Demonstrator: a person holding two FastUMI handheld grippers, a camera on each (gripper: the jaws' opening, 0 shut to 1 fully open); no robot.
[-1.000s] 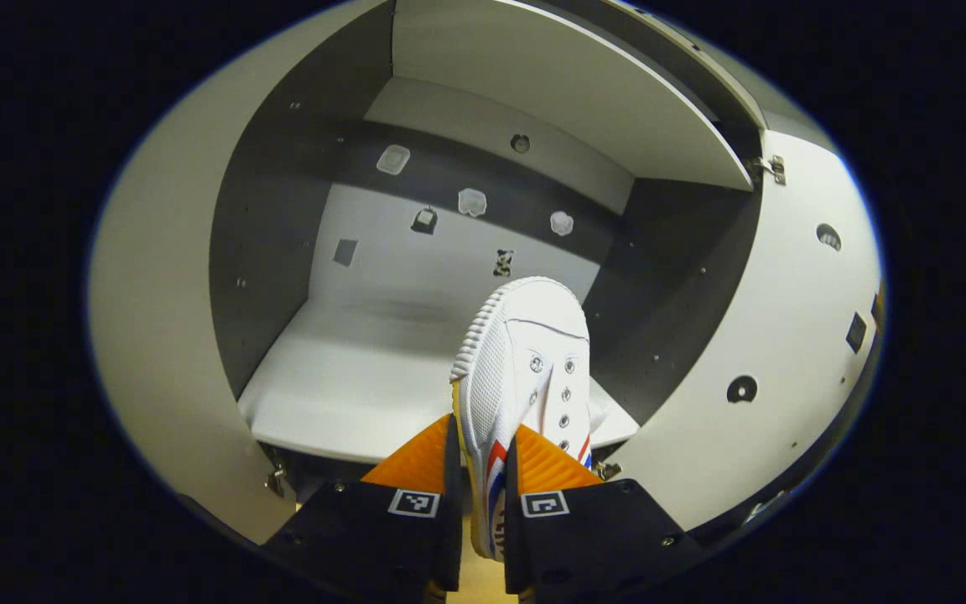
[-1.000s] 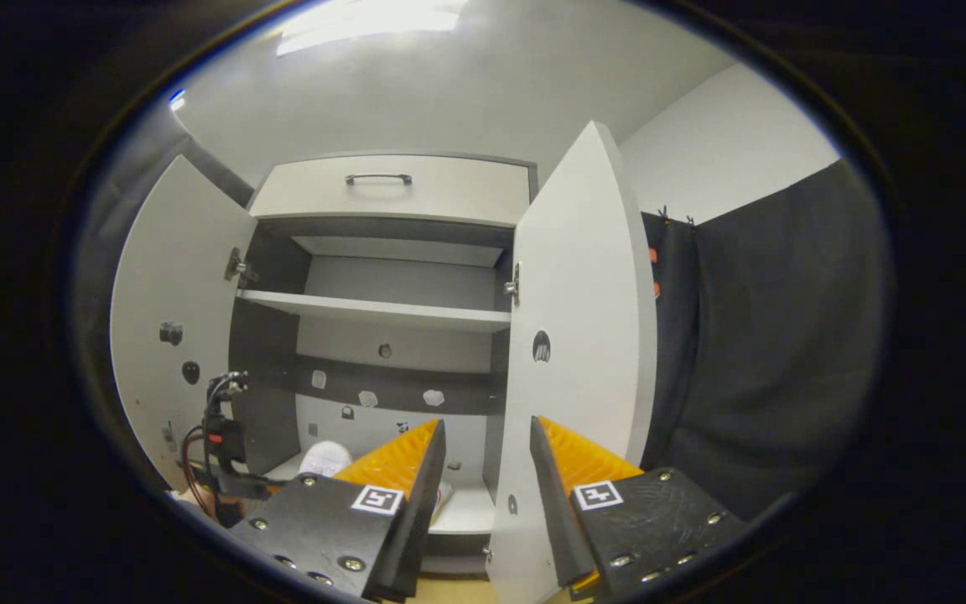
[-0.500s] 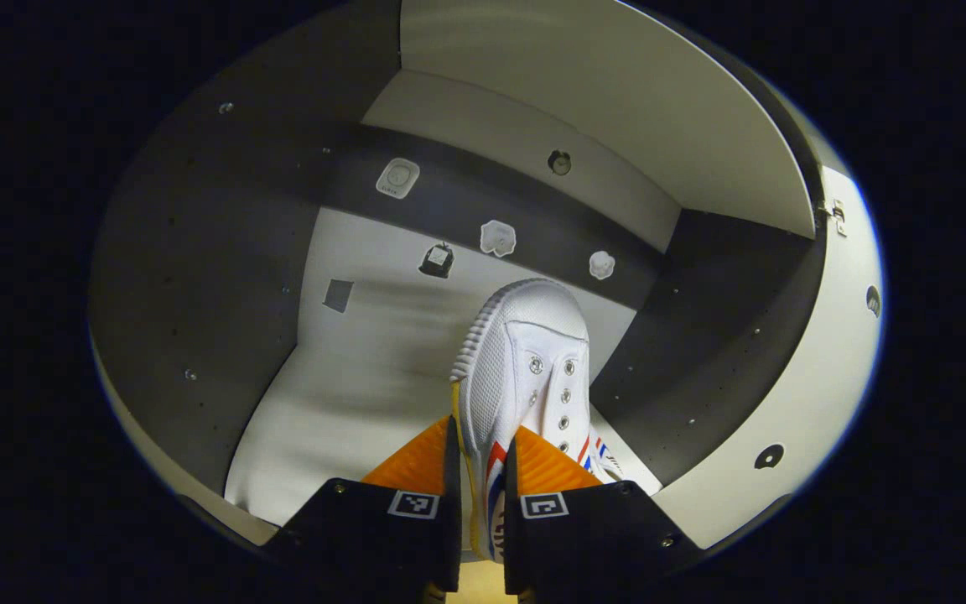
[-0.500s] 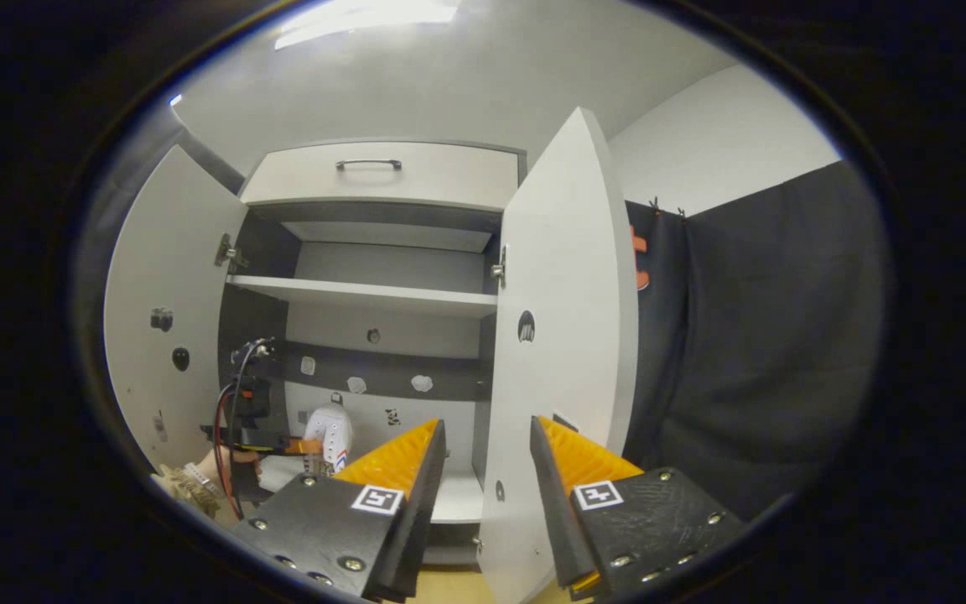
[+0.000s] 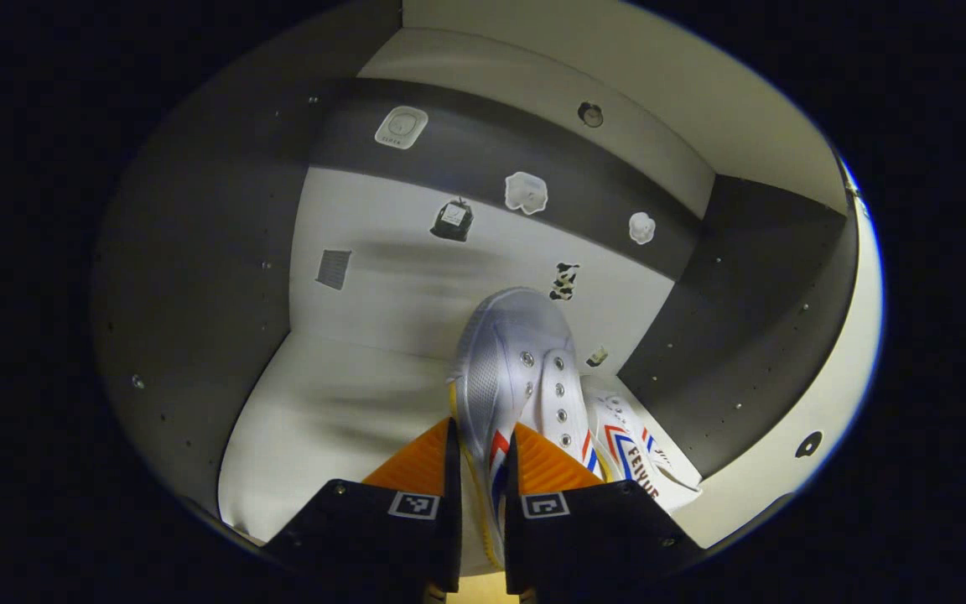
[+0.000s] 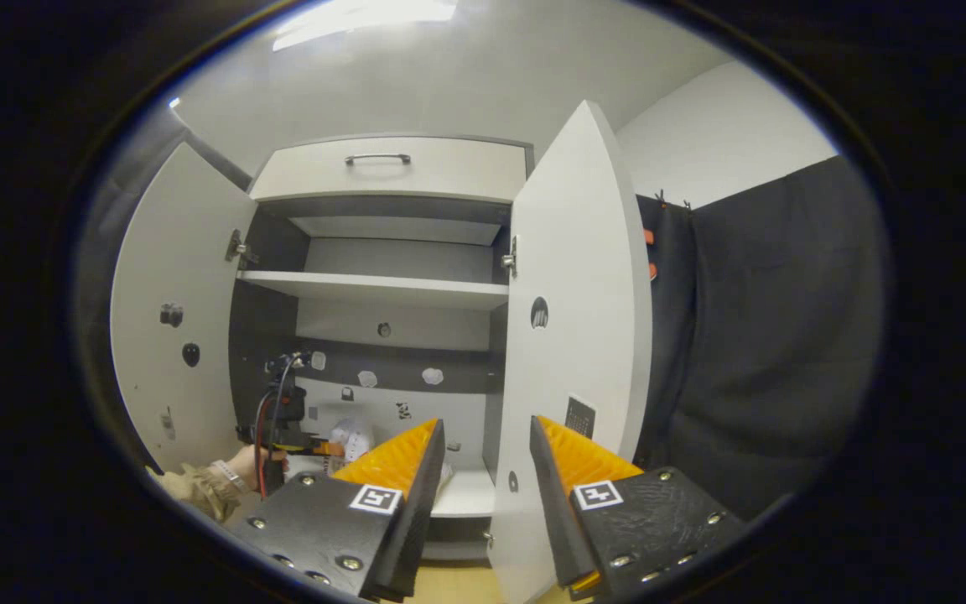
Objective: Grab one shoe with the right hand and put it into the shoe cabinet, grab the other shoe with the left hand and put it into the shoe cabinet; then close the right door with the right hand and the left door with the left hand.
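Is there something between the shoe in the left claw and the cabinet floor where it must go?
Nothing visible blocks it. The white canvas shoe in the left claw is over the pale cabinet floor, bare on its left; the other white shoe lies close on its right.

The left hand-held gripper (image 5: 480, 470) clamps a white shoe (image 5: 510, 369) inside the cabinet (image 5: 198, 252), beside another shoe (image 5: 638, 440).

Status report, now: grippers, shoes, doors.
Left gripper shut on white canvas shoe, inside cabinet. Second white shoe lies beside it. Right gripper open, empty. White right door open.
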